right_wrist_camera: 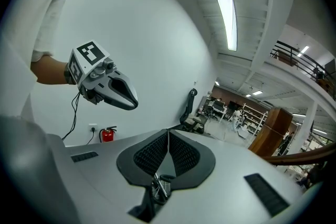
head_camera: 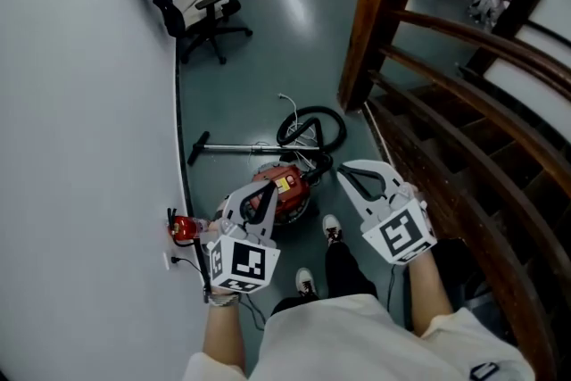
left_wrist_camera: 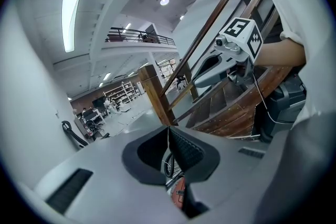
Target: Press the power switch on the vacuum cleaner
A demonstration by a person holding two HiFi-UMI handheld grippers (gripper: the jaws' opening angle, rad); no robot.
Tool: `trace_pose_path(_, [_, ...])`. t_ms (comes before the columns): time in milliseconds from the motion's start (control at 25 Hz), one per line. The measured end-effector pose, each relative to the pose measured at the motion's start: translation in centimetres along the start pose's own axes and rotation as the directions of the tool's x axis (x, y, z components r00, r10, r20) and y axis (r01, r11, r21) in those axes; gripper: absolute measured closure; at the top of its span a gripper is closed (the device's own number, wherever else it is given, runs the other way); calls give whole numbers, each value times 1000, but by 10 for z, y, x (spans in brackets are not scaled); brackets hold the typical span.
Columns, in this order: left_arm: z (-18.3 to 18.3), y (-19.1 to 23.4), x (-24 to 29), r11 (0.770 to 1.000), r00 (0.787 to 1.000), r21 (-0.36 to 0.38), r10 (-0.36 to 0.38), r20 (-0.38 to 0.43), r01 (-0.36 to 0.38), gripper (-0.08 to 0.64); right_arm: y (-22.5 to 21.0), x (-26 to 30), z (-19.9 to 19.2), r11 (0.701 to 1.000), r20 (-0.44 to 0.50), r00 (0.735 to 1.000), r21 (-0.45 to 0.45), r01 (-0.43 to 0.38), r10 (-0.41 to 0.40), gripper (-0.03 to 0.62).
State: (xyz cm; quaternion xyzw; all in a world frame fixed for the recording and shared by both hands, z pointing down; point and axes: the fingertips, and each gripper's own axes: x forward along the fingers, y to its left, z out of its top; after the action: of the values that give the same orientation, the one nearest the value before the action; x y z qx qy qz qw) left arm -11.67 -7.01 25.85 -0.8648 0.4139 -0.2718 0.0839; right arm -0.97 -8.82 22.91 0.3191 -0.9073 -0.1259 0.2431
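Observation:
A red and black vacuum cleaner lies on the grey-green floor, its black hose coiled behind it and its wand stretched out to the left. I cannot make out its power switch. My left gripper hangs above the cleaner's left side, jaws together and empty. My right gripper hangs just right of the cleaner, also shut with nothing in it. In the left gripper view a sliver of the red body shows below the closed tips. The right gripper view looks past its closed tips along the white wall.
A red fire extinguisher stands by the white wall at the left, below a wall socket with a cable. A wooden stair post and railing run down the right. A black office chair stands farther back. The person's shoes are beside the cleaner.

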Motion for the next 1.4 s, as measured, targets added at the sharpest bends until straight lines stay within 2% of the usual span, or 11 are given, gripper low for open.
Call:
trace_pose_path(400, [-20,0,50,999,997,-27,-35,-62,34,529,-21,37,-42,999,-10,999,29,-45,46,561])
trace_pose_path(720, [-42,-5,94,997,992,-15,-71,-102,69,511,-29,64,-80,995,-13,996,43,-84,85,561])
trace_pose_path(1120, [-95,-13,143,995,982,-44,-94,-165,88,508,-28,96,-143,988,-47,992,104,-115,120,561])
trace_pose_path(1400, [-141,-27,167,992,964,-61,-122,-234,111,508,-9,111,-182,981,-93,983,128,-144,157,561])
